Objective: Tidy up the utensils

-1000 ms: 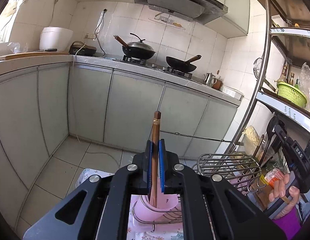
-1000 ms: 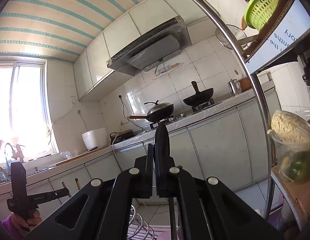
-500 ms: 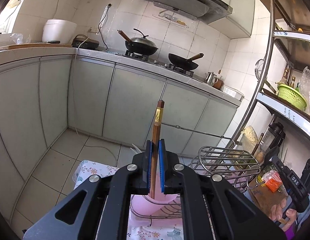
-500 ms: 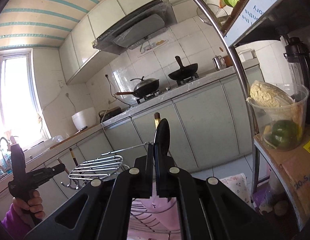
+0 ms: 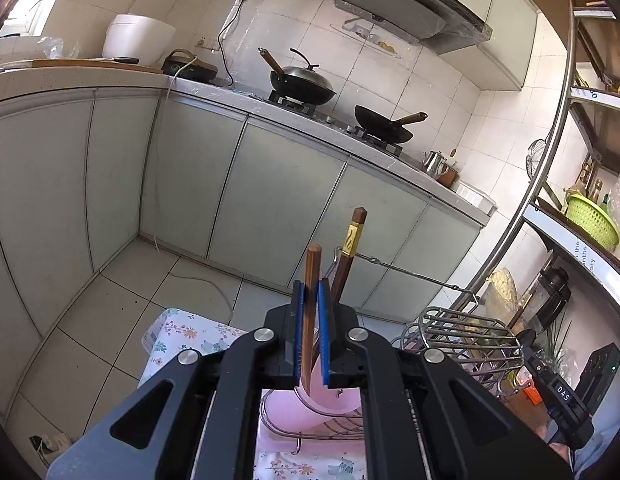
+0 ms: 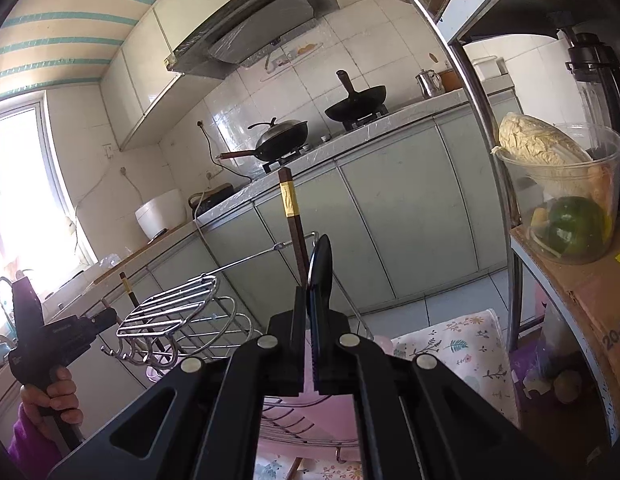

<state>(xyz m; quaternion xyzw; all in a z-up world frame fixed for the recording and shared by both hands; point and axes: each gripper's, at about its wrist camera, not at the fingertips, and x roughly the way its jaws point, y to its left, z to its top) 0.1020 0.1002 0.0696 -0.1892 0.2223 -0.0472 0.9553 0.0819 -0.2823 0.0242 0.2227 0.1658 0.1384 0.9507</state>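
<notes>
My left gripper (image 5: 310,292) is shut on a plain brown chopstick (image 5: 311,276) that stands upright between the blue pads. A second dark chopstick with a gold band (image 5: 348,254) leans just behind, its lower end in the pink cup (image 5: 310,408) inside the wire rack (image 5: 465,336). My right gripper (image 6: 311,300) is shut on a black spoon (image 6: 321,268), bowl end up. The gold-banded chopstick (image 6: 292,220) stands just behind it. The left gripper (image 6: 42,332) shows at the far left.
A floral cloth (image 5: 182,332) covers the table under the rack. Grey cabinets (image 5: 270,192) and a stove with two woks (image 5: 302,84) lie ahead. A metal shelf (image 6: 469,80) with a tub of vegetables (image 6: 561,196) stands at the right.
Both grippers have tilted down toward the rack and cup. One of the two chopsticks has left the left gripper and now leans in the pink cup.
</notes>
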